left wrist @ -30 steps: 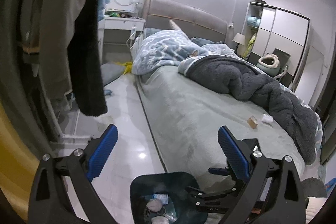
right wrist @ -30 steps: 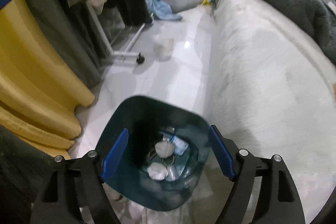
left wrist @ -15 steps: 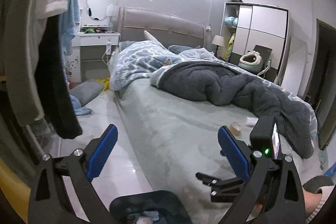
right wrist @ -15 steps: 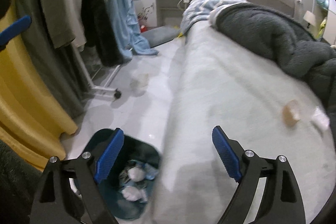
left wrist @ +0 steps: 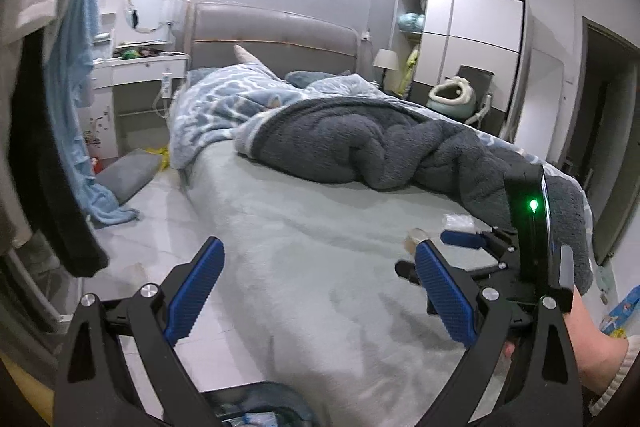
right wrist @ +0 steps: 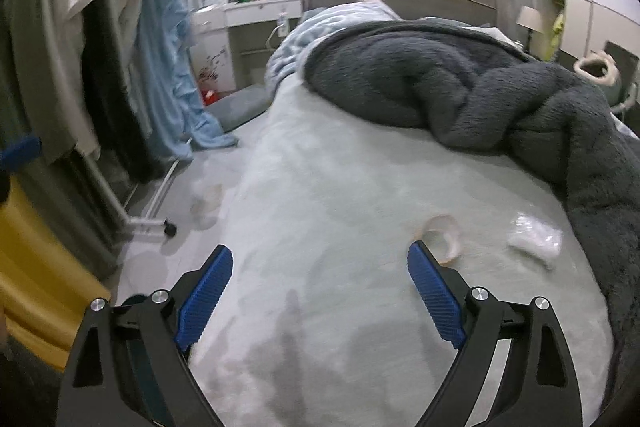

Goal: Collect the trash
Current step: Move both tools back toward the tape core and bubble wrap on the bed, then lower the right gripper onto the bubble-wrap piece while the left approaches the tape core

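On the grey-green bed sheet (right wrist: 328, 195) lie a small beige cup on its side (right wrist: 442, 231) and a crumpled white wrapper (right wrist: 534, 237), close to the dark blanket. My right gripper (right wrist: 320, 249) hovers over the sheet just short of the cup; its jaws are opening and nothing is between them. In the left wrist view the cup (left wrist: 416, 237) and wrapper (left wrist: 458, 221) show beyond the right gripper's blue fingers (left wrist: 460, 238). My left gripper (left wrist: 318, 247) is open and empty. The dark bin (left wrist: 256, 407) with trash in it sits below it.
A dark fleece blanket (right wrist: 500, 99) covers the bed's far right. A clothes rack (right wrist: 100, 67) with hanging garments and a yellow object (right wrist: 36, 267) stand on the left. A clear cup (right wrist: 208, 199) lies on the floor beside the bed. A person's hand (left wrist: 592, 339) holds the right gripper.
Both views swung up from the bin to the bed. The bin slid to the bottom edge of the left view and left the right view. The right gripper widened and came nearer the cup.
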Demonstrator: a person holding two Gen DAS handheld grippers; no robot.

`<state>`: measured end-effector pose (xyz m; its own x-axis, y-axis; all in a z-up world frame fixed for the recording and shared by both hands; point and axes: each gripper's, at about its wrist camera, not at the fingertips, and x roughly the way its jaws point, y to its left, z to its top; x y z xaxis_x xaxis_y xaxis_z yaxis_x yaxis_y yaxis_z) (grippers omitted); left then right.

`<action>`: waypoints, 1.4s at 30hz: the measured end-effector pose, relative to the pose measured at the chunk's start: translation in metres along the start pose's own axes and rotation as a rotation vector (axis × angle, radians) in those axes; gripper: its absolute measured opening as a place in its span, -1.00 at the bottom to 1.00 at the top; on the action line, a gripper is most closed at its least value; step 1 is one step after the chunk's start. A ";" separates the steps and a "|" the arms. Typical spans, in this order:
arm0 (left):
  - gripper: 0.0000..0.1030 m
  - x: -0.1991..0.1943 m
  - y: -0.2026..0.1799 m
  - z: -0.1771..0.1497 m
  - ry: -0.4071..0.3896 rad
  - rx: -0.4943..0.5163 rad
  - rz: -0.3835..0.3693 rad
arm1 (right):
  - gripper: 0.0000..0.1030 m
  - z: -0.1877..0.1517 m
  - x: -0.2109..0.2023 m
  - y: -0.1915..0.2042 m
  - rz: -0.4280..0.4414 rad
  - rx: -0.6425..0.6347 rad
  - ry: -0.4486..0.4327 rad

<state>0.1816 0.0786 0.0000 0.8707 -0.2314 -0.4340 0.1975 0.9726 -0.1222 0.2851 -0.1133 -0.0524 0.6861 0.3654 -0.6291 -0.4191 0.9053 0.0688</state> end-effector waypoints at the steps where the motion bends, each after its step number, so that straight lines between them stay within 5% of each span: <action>1: 0.89 0.005 -0.003 0.000 0.003 0.010 -0.005 | 0.76 0.001 0.001 -0.007 -0.010 0.006 -0.005; 23: 0.85 0.116 -0.063 -0.005 0.124 0.148 -0.119 | 0.78 0.014 0.039 -0.140 -0.189 0.182 -0.030; 40: 0.72 0.174 -0.105 -0.019 0.211 0.194 -0.218 | 0.78 -0.002 0.060 -0.200 -0.194 0.324 0.013; 42: 0.71 0.179 -0.110 -0.020 0.220 0.199 -0.217 | 0.62 -0.005 0.060 -0.206 -0.187 0.328 0.019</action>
<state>0.3069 -0.0700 -0.0825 0.6851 -0.4109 -0.6015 0.4697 0.8803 -0.0664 0.4097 -0.2791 -0.1077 0.7203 0.1862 -0.6682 -0.0731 0.9783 0.1938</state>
